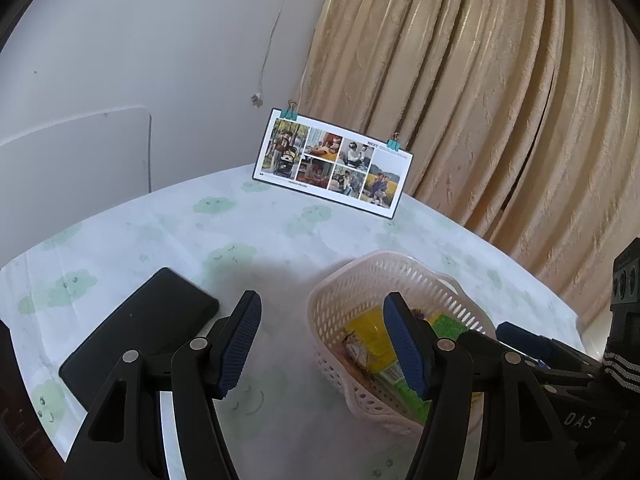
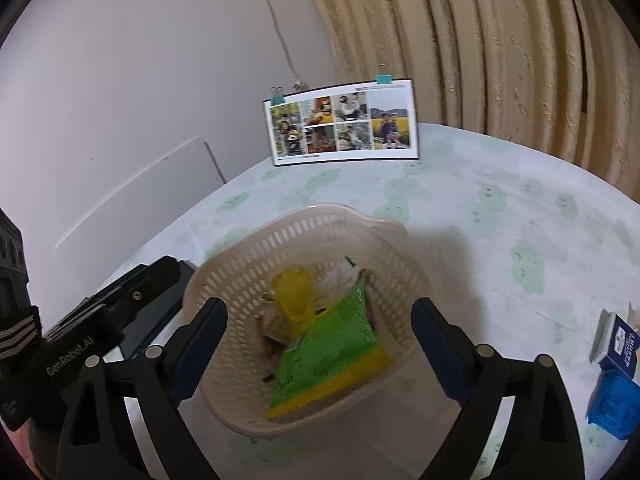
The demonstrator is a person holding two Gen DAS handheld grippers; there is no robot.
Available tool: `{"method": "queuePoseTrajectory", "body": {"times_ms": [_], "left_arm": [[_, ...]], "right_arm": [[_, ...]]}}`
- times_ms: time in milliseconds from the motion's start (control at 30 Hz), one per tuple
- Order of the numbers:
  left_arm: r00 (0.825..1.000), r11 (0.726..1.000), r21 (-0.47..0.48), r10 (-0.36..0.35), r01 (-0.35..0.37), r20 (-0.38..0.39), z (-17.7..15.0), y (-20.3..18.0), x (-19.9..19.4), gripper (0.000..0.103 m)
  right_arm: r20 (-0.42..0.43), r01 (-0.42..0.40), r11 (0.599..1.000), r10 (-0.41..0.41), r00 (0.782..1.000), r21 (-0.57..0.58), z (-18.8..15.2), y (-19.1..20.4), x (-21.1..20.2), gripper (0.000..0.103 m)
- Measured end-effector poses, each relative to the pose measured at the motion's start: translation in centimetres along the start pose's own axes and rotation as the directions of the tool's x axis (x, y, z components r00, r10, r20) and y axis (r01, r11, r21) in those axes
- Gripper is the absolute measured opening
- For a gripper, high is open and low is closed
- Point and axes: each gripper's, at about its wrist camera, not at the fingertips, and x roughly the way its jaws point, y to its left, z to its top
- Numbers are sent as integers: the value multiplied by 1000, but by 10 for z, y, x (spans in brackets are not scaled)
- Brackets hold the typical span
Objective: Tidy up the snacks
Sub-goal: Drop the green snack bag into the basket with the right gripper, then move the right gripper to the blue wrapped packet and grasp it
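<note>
We hover both tools, the left tool (image 1: 320,344) and right tool (image 2: 320,354), spread wide and empty above the beige perforated plastic basket (image 2: 280,240) mid-desk. Its crinkly green-and-yellow snack packet (image 2: 332,344) looks light, soft and slippery; we would pinch a sealed edge.

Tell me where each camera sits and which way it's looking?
Left wrist: sits on the left tool, looking forward and down across the table at a black phone and basket; the right tool shows at its right edge.
Right wrist: sits on the right tool, looking down into the basket at a green snack packet; the left tool and a sleeve show.
Both share the basket, photo card and curtain.
</note>
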Motion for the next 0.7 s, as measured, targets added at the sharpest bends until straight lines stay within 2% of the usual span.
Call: {"method": "queuePoseTrajectory", "body": {"times_ms": [267, 500, 700], "left_arm": [[1000, 1000, 23, -19, 20, -3, -1, -14, -1, 64], [999, 996, 73, -52, 53, -16, -4, -41, -2, 65], [997, 992, 106, -71, 73, -22, -6, -60, -3, 67]], "right_arm": [[9, 24, 997, -25, 1000, 68, -8, -28, -14, 92], [18, 56, 993, -58, 998, 101, -19, -48, -29, 89], [12, 127, 983, -130, 991, 131, -31, -71, -39, 89]]}}
